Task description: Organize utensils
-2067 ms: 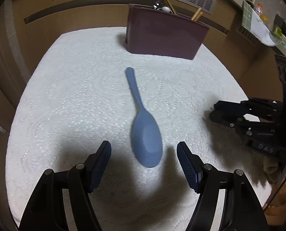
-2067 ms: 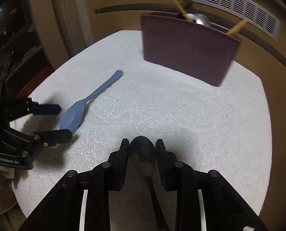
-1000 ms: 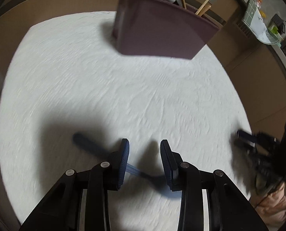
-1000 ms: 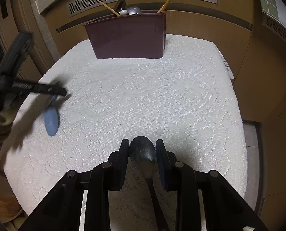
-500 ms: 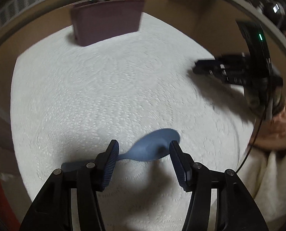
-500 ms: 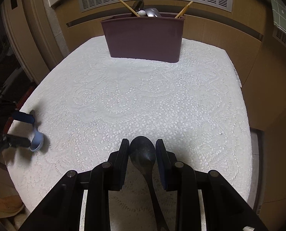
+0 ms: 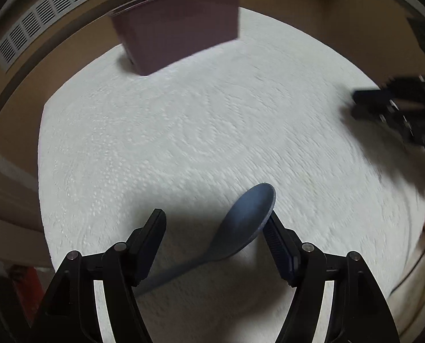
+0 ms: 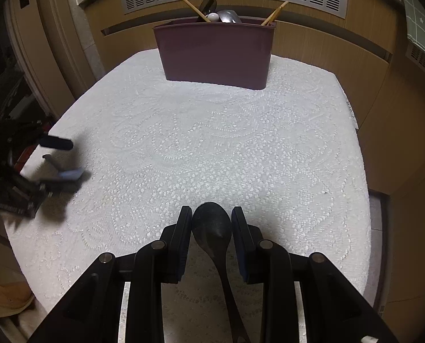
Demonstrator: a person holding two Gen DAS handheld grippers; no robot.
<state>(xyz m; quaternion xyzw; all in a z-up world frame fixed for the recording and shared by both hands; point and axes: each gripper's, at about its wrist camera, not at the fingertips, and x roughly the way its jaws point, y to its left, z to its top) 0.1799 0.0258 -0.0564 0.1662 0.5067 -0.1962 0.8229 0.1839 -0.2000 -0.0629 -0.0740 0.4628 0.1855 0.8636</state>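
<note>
The left claw (image 7: 215, 228) is wide open and holds nothing. The blue spoon (image 7: 245, 223) lies on the white surface (image 7: 183, 131) between its fingers, with the bowl touching or almost touching the right finger (image 7: 278, 243). The long axis of the spoon goes diagonally: the bowl points forward and to the right, and the handle goes back under the left finger. The left claw is therefore the nearer one to this spoon, and it probably needs to turn or move a little to the right before it closes. The right claw (image 8: 211, 223) is closed on the black spoon (image 8: 212, 225). The maroon holder (image 8: 215, 51) stands at the far end of the surface, well apart from both claws.
</note>
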